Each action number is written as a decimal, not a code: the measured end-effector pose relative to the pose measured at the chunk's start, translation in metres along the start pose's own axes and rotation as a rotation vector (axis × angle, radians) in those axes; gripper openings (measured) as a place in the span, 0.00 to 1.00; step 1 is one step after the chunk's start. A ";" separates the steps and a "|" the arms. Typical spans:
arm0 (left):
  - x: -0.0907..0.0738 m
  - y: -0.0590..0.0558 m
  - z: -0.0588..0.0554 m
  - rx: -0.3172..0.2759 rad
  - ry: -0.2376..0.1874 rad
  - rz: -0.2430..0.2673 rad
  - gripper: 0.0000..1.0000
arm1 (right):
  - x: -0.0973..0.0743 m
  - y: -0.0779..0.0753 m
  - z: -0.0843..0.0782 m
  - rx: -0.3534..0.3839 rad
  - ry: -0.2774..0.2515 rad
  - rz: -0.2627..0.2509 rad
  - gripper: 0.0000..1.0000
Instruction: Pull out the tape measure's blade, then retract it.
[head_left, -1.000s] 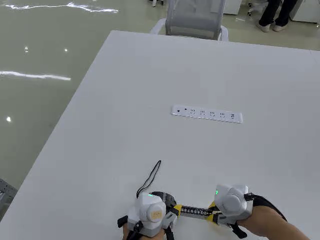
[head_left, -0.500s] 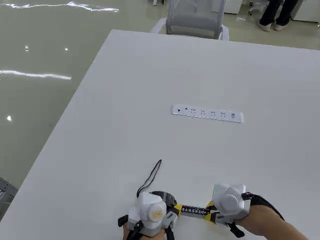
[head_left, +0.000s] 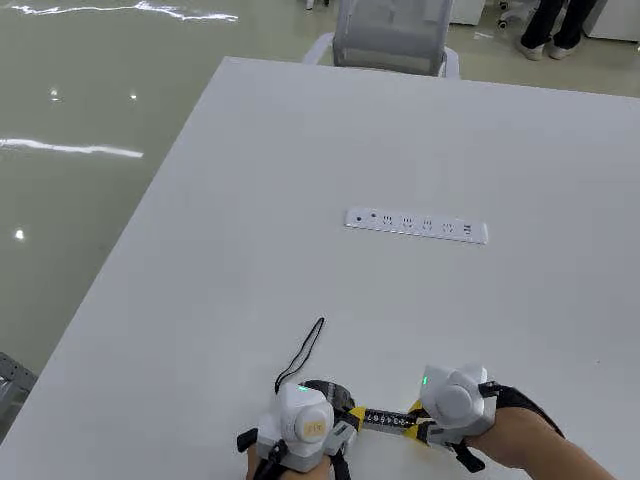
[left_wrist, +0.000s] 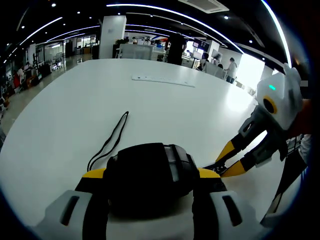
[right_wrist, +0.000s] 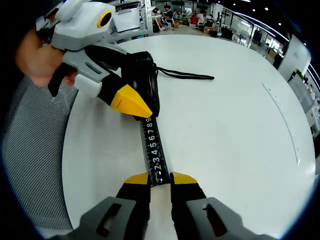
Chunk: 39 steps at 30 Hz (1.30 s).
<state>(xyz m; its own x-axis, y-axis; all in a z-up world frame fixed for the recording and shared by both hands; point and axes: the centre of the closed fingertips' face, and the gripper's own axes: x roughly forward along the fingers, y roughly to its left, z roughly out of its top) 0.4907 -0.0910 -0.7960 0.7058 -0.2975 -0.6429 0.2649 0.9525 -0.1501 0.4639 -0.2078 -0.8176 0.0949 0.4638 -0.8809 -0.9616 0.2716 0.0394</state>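
Observation:
A black tape measure sits between the yellow-tipped jaws of my left gripper, which is shut on its case. Its black wrist strap trails across the white table. A short length of black blade with white numerals runs out of the case to my right gripper, which is shut on the blade's end. In the head view both grippers are at the table's near edge, the left gripper and the right gripper joined by the blade.
A white power strip lies mid-table, well beyond the grippers. A grey mesh chair stands at the far edge. The white table drops off to a glossy floor on the left. People stand in the background.
My right gripper has edged left toward the tape case, so the exposed blade is a little shorter. The left gripper and case have stayed put.

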 end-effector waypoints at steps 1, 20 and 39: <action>0.000 0.000 0.000 0.000 -0.001 0.000 0.65 | 0.000 0.000 0.000 -0.001 0.001 -0.001 0.14; 0.001 0.000 0.000 0.002 0.003 -0.004 0.65 | 0.009 0.003 0.013 -0.012 -0.012 0.007 0.14; 0.000 0.000 0.000 0.001 0.005 -0.009 0.65 | 0.012 0.007 0.021 -0.016 -0.016 0.010 0.14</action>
<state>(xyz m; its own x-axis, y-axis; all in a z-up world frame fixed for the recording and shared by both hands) 0.4910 -0.0913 -0.7960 0.6999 -0.3058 -0.6454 0.2721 0.9497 -0.1549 0.4638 -0.1824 -0.8175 0.0896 0.4795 -0.8730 -0.9664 0.2537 0.0402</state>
